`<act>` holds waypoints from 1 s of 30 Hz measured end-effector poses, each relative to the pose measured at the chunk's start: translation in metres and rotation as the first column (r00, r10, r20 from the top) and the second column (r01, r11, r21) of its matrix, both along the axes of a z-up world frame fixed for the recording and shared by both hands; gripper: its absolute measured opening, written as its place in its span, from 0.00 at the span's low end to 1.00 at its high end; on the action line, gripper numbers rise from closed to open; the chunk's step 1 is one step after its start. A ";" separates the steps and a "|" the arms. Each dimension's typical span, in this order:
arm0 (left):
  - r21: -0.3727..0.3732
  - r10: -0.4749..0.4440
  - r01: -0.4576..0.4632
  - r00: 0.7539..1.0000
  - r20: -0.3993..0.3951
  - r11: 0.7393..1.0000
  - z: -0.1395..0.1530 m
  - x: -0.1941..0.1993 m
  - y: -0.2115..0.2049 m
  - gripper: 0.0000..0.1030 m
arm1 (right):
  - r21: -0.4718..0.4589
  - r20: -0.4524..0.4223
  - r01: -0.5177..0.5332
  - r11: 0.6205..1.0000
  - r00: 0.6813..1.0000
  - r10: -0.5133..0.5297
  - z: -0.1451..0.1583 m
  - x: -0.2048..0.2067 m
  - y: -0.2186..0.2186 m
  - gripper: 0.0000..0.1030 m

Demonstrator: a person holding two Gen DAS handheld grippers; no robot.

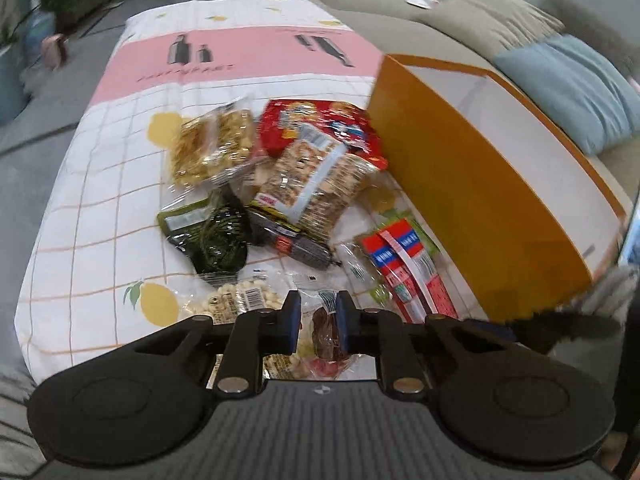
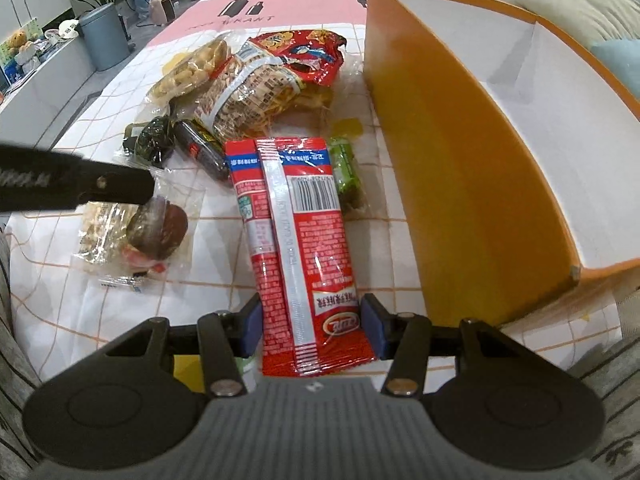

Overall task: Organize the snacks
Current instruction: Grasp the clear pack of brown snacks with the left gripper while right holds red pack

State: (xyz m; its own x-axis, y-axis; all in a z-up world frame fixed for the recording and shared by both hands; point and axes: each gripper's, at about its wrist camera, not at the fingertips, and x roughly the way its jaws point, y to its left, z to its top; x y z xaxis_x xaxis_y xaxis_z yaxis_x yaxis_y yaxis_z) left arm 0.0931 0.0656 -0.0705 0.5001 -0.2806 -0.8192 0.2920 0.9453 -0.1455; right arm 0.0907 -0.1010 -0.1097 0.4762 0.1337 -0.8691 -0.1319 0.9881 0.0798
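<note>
Several snack packets lie on a checked tablecloth (image 1: 80, 216) beside an orange box (image 1: 472, 184) with a white inside, which also shows in the right wrist view (image 2: 460, 168). My left gripper (image 1: 318, 326) stands narrowly open over a clear packet with a dark brown snack (image 1: 326, 336); whether it grips it is unclear. That packet also shows in the right wrist view (image 2: 160, 228), under the left gripper's finger (image 2: 80, 186). My right gripper (image 2: 312, 320) straddles the near end of a long red packet (image 2: 300, 220), its pads at the packet's edges. The red packet also shows in the left wrist view (image 1: 408, 268).
A pile of packets lies further back: a peanut bag (image 2: 248, 92), a red bag (image 2: 304, 56), a dark green packet (image 2: 154, 138), a dark sausage (image 2: 202, 150), a small green packet (image 2: 348, 172). A sofa with cushions (image 1: 576, 92) is behind the box. A grey bin (image 2: 102, 36) stands on the floor.
</note>
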 end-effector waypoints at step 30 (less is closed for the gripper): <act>0.351 -0.516 0.488 0.856 -0.017 0.799 -0.014 -0.013 -0.045 0.65 | 0.014 -0.037 -0.026 1.000 0.999 0.026 0.001 -0.004 -0.006 0.53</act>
State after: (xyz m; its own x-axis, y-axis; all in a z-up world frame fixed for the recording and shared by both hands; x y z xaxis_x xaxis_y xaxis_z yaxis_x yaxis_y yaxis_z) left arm 0.0799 0.0210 -0.0846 0.4286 -0.2296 -0.8738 0.7360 0.6496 0.1904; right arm 0.0868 -0.1069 -0.1083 0.4394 0.1578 -0.8843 -0.1540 0.9831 0.0989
